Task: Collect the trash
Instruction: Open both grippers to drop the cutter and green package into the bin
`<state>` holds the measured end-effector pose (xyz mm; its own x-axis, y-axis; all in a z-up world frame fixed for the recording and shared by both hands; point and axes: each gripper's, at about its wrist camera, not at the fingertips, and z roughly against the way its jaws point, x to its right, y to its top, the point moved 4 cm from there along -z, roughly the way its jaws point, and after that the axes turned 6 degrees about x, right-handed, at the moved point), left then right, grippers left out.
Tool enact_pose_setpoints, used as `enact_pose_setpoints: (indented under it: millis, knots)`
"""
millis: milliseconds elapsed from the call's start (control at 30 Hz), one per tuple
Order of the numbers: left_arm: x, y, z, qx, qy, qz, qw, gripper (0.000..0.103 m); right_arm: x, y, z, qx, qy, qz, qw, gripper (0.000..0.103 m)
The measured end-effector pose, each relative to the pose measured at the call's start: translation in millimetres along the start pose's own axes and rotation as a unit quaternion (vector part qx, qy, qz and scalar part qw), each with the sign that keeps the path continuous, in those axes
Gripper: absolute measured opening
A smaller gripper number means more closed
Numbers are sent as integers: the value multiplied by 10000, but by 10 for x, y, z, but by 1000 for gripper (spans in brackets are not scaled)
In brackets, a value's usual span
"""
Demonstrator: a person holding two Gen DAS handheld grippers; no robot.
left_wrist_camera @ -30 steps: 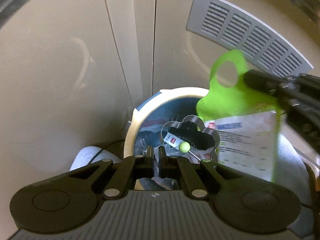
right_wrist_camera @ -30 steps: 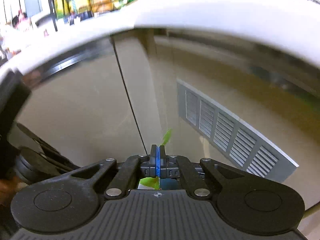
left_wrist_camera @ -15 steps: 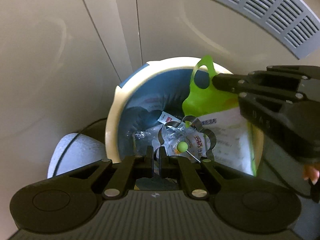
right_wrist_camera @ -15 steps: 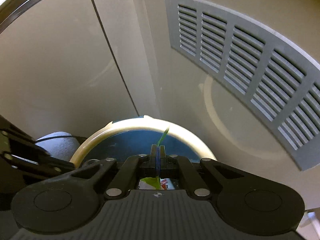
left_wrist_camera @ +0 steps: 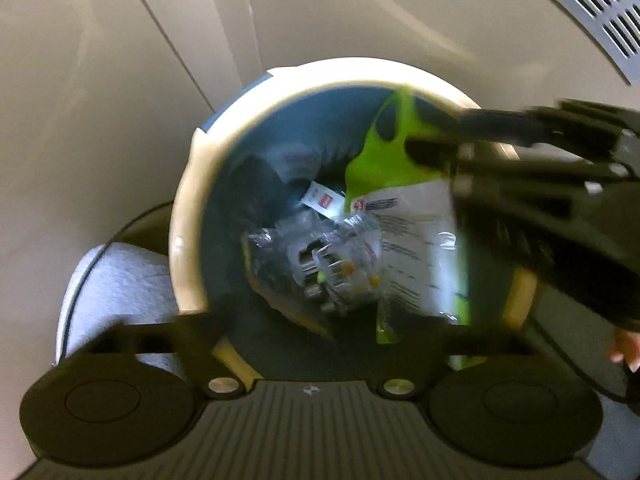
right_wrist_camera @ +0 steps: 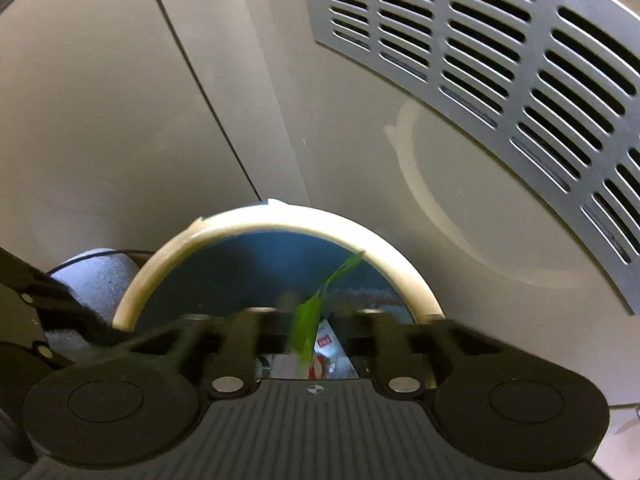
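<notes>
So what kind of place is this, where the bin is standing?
Hard to say, probably indoors beside a beige cabinet. A grey louvred vent panel is set in it, and a cream-rimmed trash bin with wrappers inside stands at its foot.

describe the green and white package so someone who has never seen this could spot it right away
Start at the round bin with the cream rim and blue inside, standing against the beige wall. Inside, on the side nearest the right gripper, hangs a flat package with a lime green top and white printed body. Unlike the crumpled clear wrappers beside it, it is flat, and has a hang hole in its green tab.
</notes>
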<state>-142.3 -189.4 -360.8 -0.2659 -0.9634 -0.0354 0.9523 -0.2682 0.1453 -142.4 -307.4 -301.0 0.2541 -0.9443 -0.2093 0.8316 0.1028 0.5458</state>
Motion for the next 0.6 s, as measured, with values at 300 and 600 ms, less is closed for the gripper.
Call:
enact_pose_setpoints:
  millis: [300,600]
  knots:
    - [-175,7,510,563,118,109,9983,103,2,77,520,468,-116,202,9986,76]
    - [-382,-111,1407,1483,36,660,9867,103,-117,200,1332,1624,-297,350,9857,89]
